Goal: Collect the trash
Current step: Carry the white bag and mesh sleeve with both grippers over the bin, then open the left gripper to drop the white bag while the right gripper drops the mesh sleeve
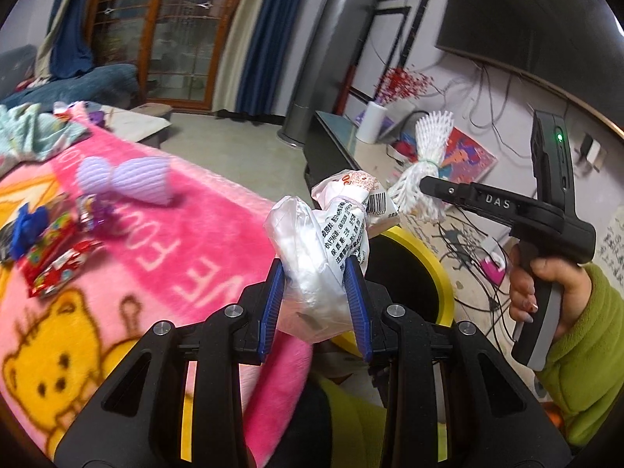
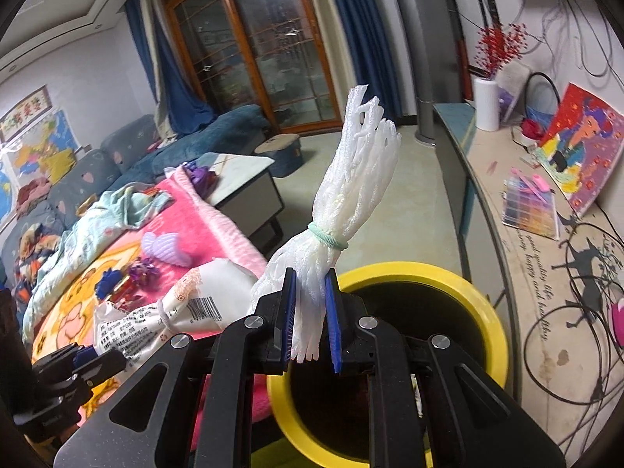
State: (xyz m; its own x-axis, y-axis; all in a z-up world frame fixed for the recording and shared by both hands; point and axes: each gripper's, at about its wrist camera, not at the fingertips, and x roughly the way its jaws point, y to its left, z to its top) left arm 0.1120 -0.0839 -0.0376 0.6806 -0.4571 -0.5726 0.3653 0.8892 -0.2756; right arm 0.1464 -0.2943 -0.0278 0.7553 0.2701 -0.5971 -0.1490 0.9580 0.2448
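Each camera sits close behind its own jaws, tilted downward. Left view faces across toward the right gripper; both share the yellow-rimmed bin just beyond the jaws and the pink blanket leftward.

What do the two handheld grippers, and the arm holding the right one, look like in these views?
The left gripper has a black frame with cut-out linkage arms, silver pivot bolts and ribbed blue pads on its fingers. The right gripper is built the same; seen from the side it is a black pistol-grip tool lettered DAS, with a grey strip on the handle and a green light. The sleeve is green fleece.
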